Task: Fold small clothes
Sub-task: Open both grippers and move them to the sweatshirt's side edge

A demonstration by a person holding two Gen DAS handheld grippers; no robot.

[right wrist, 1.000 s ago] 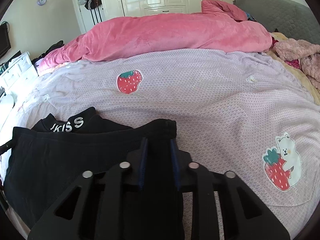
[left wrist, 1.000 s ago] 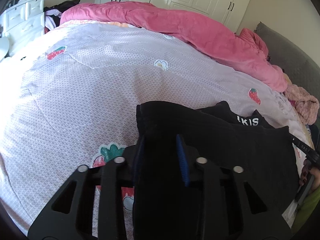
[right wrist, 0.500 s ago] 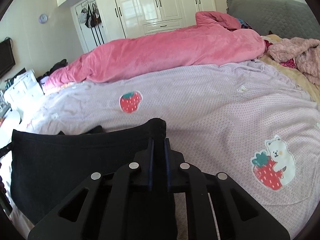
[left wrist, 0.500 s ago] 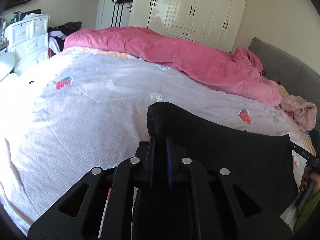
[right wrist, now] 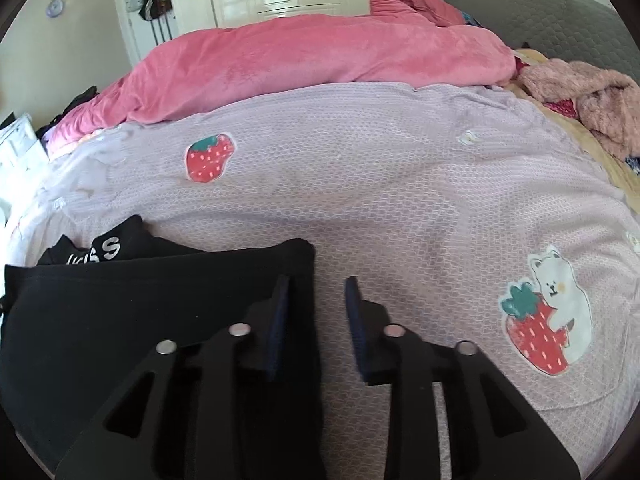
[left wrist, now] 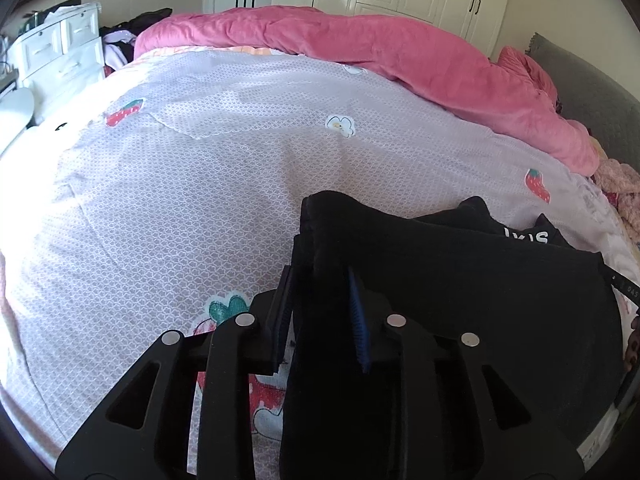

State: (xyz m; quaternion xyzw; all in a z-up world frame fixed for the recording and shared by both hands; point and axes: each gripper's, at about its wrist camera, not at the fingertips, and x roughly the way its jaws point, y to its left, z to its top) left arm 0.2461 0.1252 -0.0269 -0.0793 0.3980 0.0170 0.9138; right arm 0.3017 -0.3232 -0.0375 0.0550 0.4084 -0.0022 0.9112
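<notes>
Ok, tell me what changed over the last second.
Both grippers clamped the black garment, lifted its edge, then set it down. The left gripper and right gripper have just been opening; cloth lies between both, unpinched. The lilac bedspread and pink duvet stayed put.

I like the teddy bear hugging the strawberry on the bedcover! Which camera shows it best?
The right wrist view. The bear hugging the strawberry sits whole and unblocked on the bedcover, right of the gripper. The left wrist view shows only pieces of a strawberry picture, mostly hidden behind the gripper.

Bright daylight from left, fisheye-warped edges, dark corners
</notes>
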